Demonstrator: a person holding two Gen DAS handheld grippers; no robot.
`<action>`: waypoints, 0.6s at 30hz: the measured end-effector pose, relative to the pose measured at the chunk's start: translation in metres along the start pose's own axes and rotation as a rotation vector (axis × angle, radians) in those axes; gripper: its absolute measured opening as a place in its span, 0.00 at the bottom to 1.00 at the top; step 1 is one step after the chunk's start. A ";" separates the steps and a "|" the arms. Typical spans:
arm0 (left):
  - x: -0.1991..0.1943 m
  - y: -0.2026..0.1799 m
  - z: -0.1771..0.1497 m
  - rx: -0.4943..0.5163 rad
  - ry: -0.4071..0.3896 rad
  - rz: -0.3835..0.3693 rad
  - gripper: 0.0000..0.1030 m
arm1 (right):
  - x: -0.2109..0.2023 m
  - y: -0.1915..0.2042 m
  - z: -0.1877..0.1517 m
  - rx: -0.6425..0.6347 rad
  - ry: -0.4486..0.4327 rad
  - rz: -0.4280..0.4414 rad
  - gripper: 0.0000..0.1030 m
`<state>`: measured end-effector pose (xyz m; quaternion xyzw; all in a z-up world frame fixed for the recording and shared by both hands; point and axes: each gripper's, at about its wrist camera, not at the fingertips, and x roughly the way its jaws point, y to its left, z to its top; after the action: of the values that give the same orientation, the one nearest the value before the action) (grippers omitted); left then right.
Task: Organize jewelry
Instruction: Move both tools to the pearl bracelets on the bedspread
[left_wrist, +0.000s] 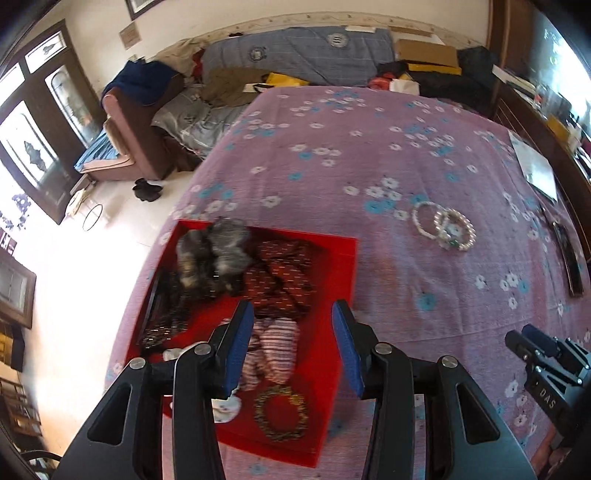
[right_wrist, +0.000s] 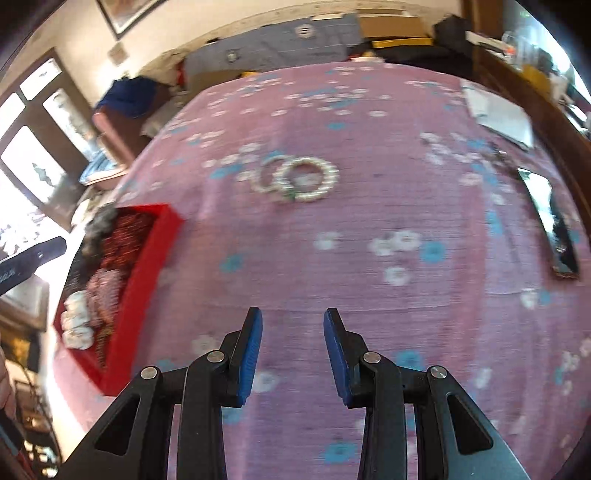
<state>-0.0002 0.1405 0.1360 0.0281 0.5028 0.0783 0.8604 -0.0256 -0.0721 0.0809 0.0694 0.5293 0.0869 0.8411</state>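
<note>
Red tray (left_wrist: 343, 254): it sits on the pink flowered bedspread (left_wrist: 369, 147) near the bed's left edge, and we take it for the collecting place, since hair ties and fabric pieces are already gathered inside.

Gold beaded bracelet (left_wrist: 281, 412): it lies flat in the tray's near corner, beside a striped scrunchie (left_wrist: 275, 347); we judge it already sorted.

Pearl bracelets (left_wrist: 443, 225): they lie on the bedspread, overlapping one another, well apart from the tray to its right (we count two for sure; a small green bead shows where they cross). They look like what is left to move.

Left gripper (left_wrist: 293, 347): we hold it above the tray, fingers spread wide with nothing between them, over the scrunchie and just above the gold bracelet. Our guess is that it hangs here because the tray is its side of the job.

Right gripper (right_wrist: 293, 350): its fingers are also apart and empty, above bare bedspread, aimed toward the pearl bracelets (right_wrist: 301, 179) ahead. It is the nearer tool to them, so we would expect it to fetch them.

Blur: the right wrist view is smeared, so fine detail of the pearls is lost to us there.

Dark flat object (right_wrist: 554, 225): it lies at the bed's right side, apart from the jewelry; we cannot tell what it is.
</note>
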 end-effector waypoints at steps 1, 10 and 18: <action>0.001 -0.005 0.001 0.006 0.002 -0.003 0.42 | -0.001 -0.005 0.000 0.005 0.001 -0.023 0.36; 0.007 -0.029 0.001 0.038 0.011 -0.005 0.42 | 0.001 -0.028 0.001 0.012 0.017 -0.121 0.36; 0.018 -0.042 0.004 0.044 0.032 -0.005 0.42 | 0.007 -0.037 0.006 -0.007 0.037 -0.173 0.36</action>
<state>0.0164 0.1022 0.1170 0.0446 0.5182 0.0657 0.8516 -0.0148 -0.1069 0.0691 0.0191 0.5482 0.0171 0.8359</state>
